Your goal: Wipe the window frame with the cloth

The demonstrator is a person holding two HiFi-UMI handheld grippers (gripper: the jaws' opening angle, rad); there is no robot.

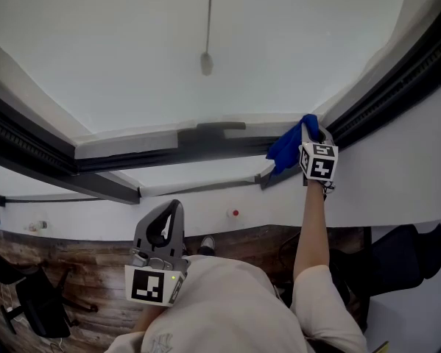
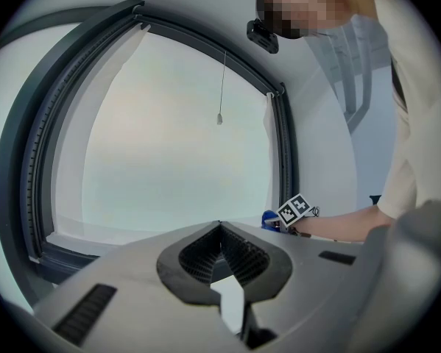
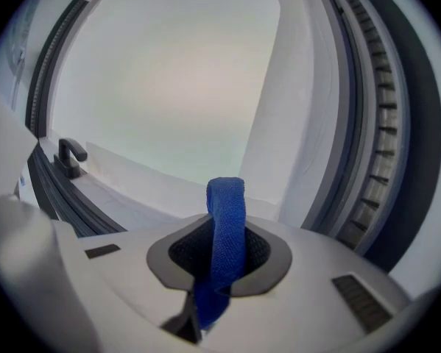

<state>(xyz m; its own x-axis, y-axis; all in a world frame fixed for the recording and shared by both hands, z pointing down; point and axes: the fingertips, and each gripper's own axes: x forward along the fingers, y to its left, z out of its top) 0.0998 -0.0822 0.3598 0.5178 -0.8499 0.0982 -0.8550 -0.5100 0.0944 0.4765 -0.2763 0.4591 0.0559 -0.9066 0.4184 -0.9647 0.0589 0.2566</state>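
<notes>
Right gripper (image 1: 316, 140): arm stretched out to the lower right corner of the window frame (image 1: 205, 147). Fingers pinch the blue cloth (image 1: 286, 149). In the head view the cloth bunches ahead of the marker cube and lies against the dark lower rail, where that rail meets the right upright.

Right gripper view: a folded strip of the cloth (image 3: 226, 204) stands up between the fingers and is clamped on both sides. The ribbed right side of the frame (image 3: 367, 123) runs past close by. A dark window handle (image 3: 68, 153) sits on the lower rail, well off to the left.

Left gripper (image 1: 170, 215): held low near the person's body, well apart from the window. Left gripper view: fingers (image 2: 242, 252) pressed together at the tips, nothing between them. That view also shows the right gripper's cube at the frame corner.

A pull cord (image 1: 206, 62) with a small weight hangs in front of the pane.
</notes>
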